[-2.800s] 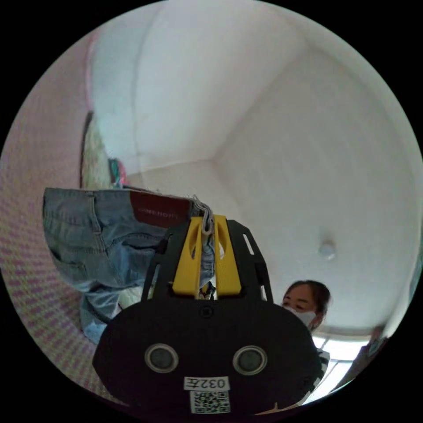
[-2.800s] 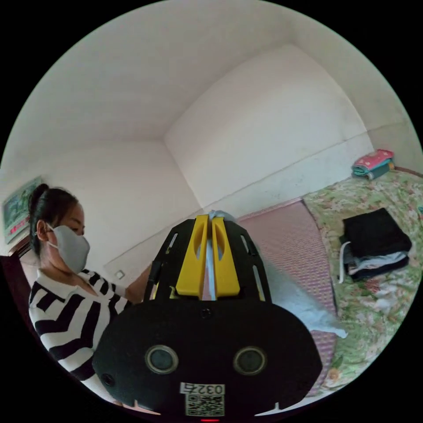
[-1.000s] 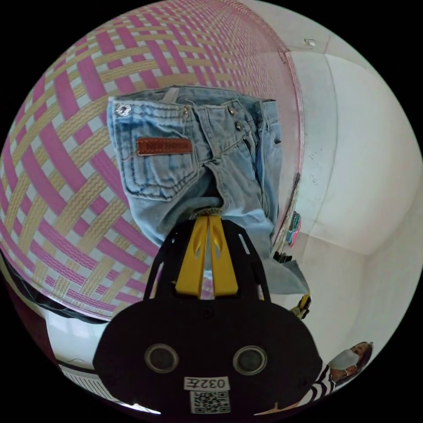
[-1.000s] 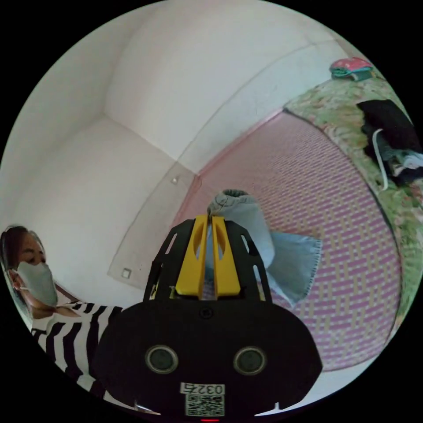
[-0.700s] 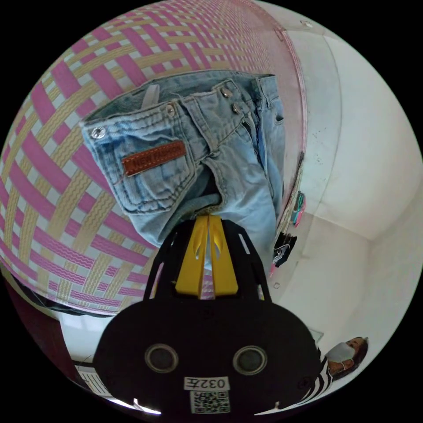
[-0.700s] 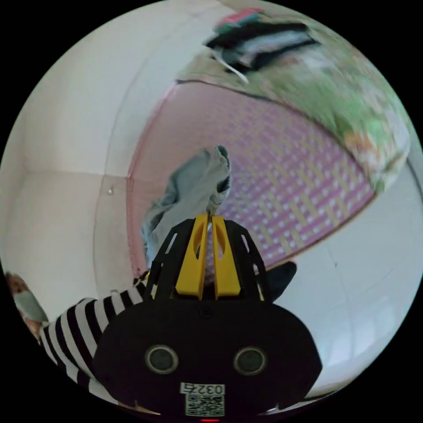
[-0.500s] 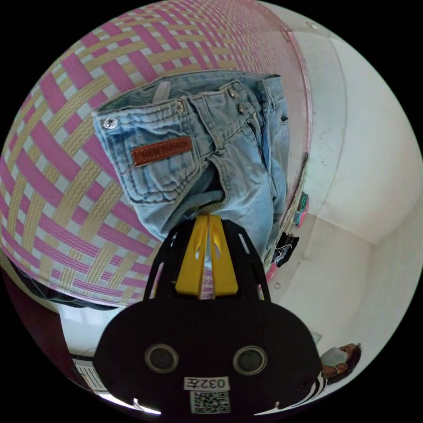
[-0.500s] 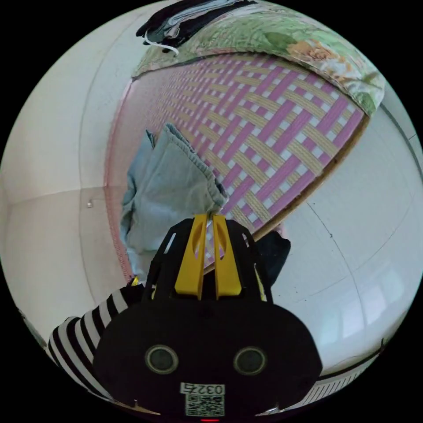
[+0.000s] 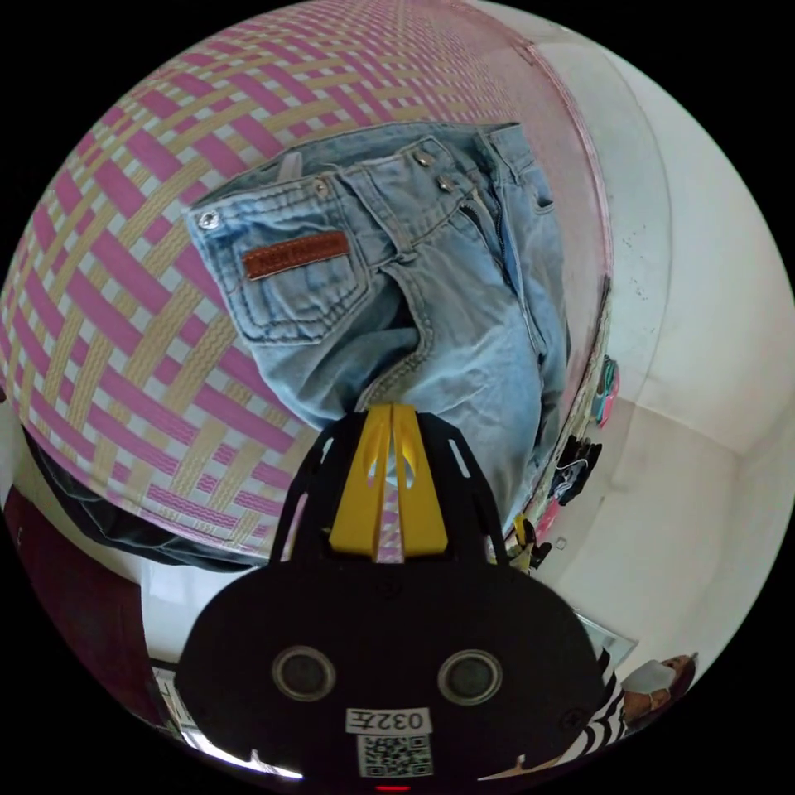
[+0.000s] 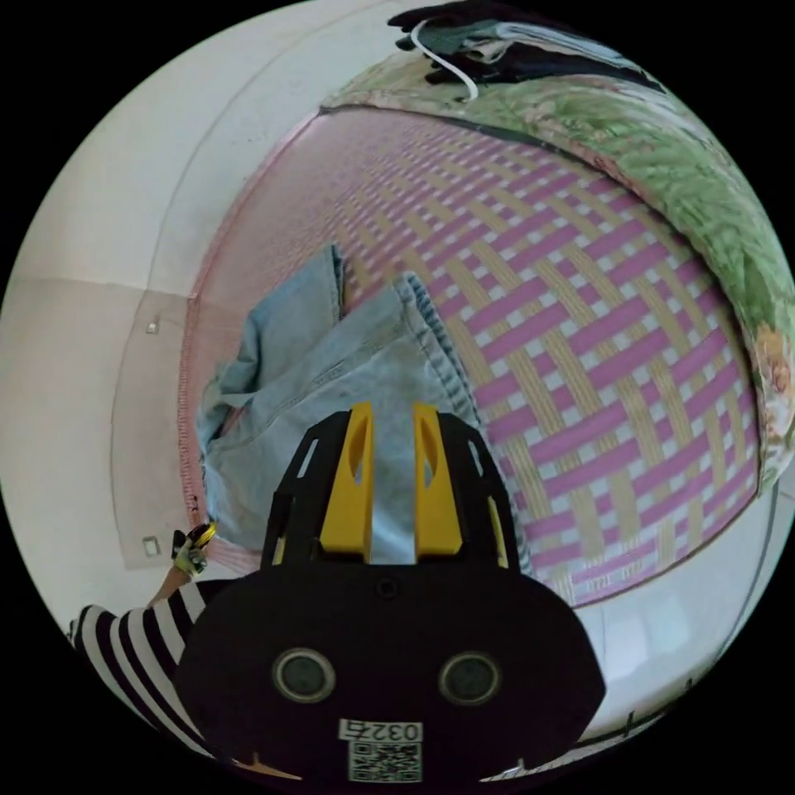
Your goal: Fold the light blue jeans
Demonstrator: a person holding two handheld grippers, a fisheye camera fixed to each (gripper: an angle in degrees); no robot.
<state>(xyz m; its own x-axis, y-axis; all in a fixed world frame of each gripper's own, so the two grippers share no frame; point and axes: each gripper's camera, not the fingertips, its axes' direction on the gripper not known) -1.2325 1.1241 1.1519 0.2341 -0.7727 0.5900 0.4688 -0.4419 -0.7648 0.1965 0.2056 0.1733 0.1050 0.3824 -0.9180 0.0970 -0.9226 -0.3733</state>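
A: How is the left gripper (image 9: 391,411) held?
B: Its jaws are drawn nearly together at the edge of the light blue jeans (image 9: 431,281); a grip cannot be told

A: And the right gripper (image 10: 389,414)?
B: Its jaws are parted over a jeans leg, nothing held. The jeans are laid on the pink woven mat (image 10: 580,331), beside a green flowered quilt (image 10: 704,199)
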